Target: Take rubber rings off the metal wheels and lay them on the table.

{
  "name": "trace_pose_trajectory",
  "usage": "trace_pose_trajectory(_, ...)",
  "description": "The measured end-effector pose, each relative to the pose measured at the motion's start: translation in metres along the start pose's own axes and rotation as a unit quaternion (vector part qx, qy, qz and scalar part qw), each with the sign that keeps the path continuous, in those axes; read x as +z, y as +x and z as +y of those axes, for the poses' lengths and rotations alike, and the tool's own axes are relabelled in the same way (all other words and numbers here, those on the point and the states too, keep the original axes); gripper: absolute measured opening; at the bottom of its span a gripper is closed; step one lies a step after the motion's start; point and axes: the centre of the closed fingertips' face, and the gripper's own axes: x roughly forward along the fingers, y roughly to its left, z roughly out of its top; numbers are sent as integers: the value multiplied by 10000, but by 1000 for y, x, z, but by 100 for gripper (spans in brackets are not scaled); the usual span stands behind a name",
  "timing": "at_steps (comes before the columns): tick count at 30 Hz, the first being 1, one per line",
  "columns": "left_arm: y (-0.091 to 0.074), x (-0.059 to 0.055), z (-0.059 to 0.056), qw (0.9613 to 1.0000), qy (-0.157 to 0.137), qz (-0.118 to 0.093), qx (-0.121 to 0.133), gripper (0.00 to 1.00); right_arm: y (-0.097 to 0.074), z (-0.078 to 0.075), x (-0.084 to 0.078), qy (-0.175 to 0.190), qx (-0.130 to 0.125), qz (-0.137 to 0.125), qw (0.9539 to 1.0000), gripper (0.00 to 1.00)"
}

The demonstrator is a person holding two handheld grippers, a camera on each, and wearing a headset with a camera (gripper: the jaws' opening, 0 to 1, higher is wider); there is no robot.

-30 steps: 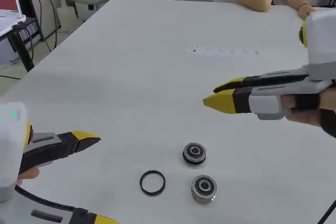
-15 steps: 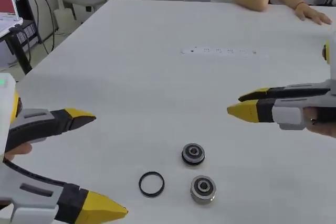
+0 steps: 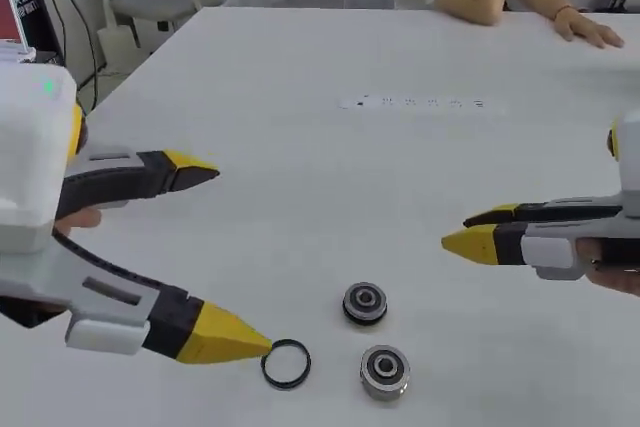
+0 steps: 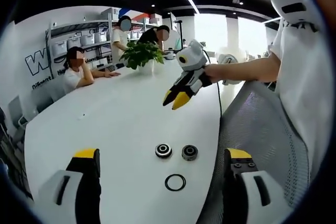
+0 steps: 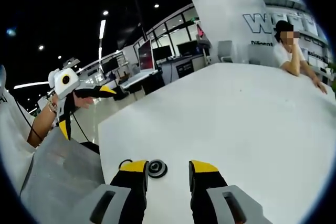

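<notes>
White counter [image 3: 300,147], long one. Head view: loose rubber ring [image 3: 286,363] lies flat beside two wheels; far wheel [image 3: 365,303] dark-rimmed, ring likely on, near wheel [image 3: 385,370] bare metal. Wide-open left tongs [image 3: 240,260] empty, lower tip just beside loose ring; right tongs [image 3: 457,230] barely parted, empty. Left gripper view: same trio ahead, between wide jaws. Right gripper view: one wheel peeks between jaws. My guess: ring thin, stretchy, grippy; wheel heavy, rolls, so pinch ring's outer edge.

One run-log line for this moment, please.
left tool open, empty | right tool open, empty | loose black rubber ring on white table | black-rimmed metal wheel and silver metal wheel beside it
</notes>
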Motion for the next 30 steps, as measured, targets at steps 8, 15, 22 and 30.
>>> trace_pose_trajectory(8,20,22,7,9992,305,-168,-183,91,1,1,-8,38,-15,86,10000,29)
trace_pose_trajectory(15,45,35,1,9980,513,-179,-330,88,4,2,-19,0,-18,265,9996,29)
trace_pose_trajectory(22,73,40,5,9969,547,-312,-479,85,8,5,-27,-84,58,413,9991,29)
trace_pose_trajectory(30,101,19,2,9961,466,-108,-746,79,11,5,-38,-142,82,657,9977,29)
